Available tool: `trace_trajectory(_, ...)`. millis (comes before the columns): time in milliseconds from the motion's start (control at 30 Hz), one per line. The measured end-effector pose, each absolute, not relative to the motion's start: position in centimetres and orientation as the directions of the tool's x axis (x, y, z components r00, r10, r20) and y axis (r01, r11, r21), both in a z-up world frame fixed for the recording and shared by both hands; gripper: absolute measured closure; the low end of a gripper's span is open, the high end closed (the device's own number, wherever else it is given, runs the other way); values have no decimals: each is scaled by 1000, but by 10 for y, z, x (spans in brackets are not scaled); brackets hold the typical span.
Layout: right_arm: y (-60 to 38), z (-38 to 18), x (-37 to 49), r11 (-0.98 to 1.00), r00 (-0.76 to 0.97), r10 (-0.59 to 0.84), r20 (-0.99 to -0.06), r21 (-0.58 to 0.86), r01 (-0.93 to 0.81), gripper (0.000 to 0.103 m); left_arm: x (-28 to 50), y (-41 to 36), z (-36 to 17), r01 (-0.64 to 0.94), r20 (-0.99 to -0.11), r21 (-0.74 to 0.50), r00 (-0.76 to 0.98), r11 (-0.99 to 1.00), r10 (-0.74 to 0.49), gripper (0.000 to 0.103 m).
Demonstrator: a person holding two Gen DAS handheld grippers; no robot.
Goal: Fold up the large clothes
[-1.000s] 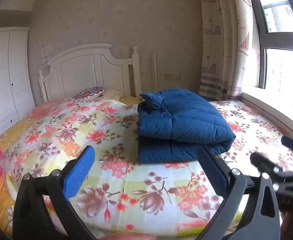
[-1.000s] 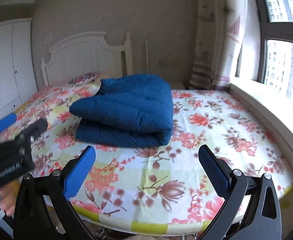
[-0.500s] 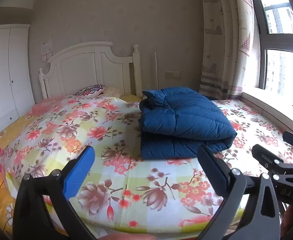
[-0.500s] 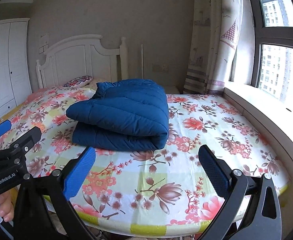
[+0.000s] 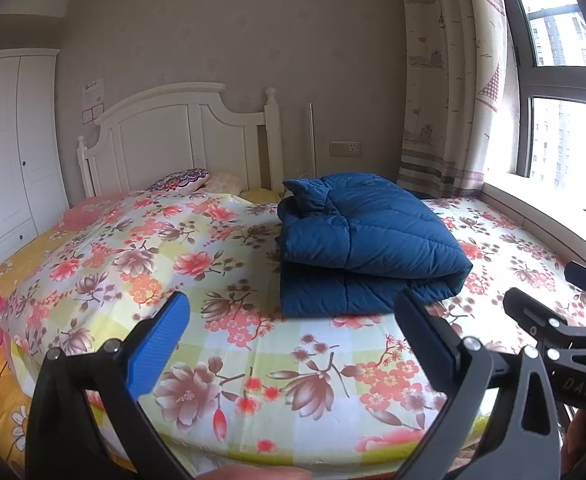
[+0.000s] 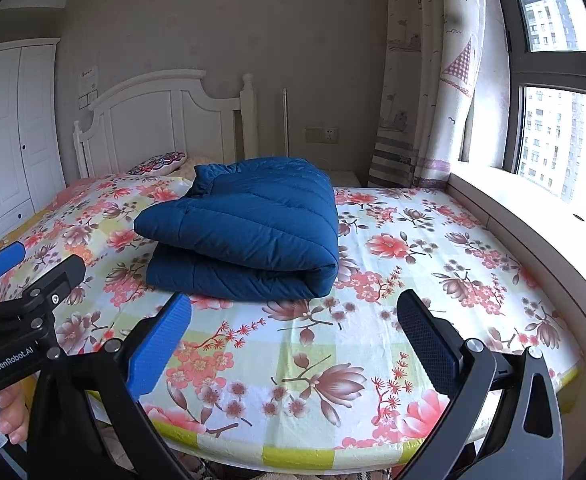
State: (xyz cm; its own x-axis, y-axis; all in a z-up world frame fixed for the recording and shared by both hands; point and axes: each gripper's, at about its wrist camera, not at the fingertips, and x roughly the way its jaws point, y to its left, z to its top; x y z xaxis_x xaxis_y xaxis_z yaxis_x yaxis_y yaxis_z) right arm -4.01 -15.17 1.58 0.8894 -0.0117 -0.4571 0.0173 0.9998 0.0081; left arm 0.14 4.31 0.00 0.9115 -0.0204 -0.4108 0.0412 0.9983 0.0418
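Blue padded jacket sits folded into a thick, stacked bundle on the bed, centre-right of frame in the left wrist view, centre-left in the right wrist view. Nothing touches it. Fold bulges on the side toward the window, collar end bunched toward the headboard.

What changed vs a sec ago: both cams sit a bit higher and further back, so the bundle reads slightly smaller and lower in frame. I'm pulling both tools away from it. The bundle itself hasn't shifted, same shape, same spot on the floral sheet.

Left gripper: jaws wide, empty, hanging over the near edge of the bed, well apart from the jacket. Right gripper: same, jaws wide, nothing between them. Each tool shows in the other's view at frame edge, left one at lower left of the right wrist view, right one at lower right of the left wrist view.

My read: fold's done, this is the retreat. Only doubt is the puffy top layer, which could spring open a bit w/o weight on it. Looks stable for now.

Further out: pillow by the headboard, wardrobe at left, curtain and window at right.
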Motion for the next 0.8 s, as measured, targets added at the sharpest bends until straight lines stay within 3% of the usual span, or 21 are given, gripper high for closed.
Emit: trace_trajectory(800,-161,27,-47,999,908,-7,-420,28,20,4,-3,49,13,34,-369,38,929,999,-18,2)
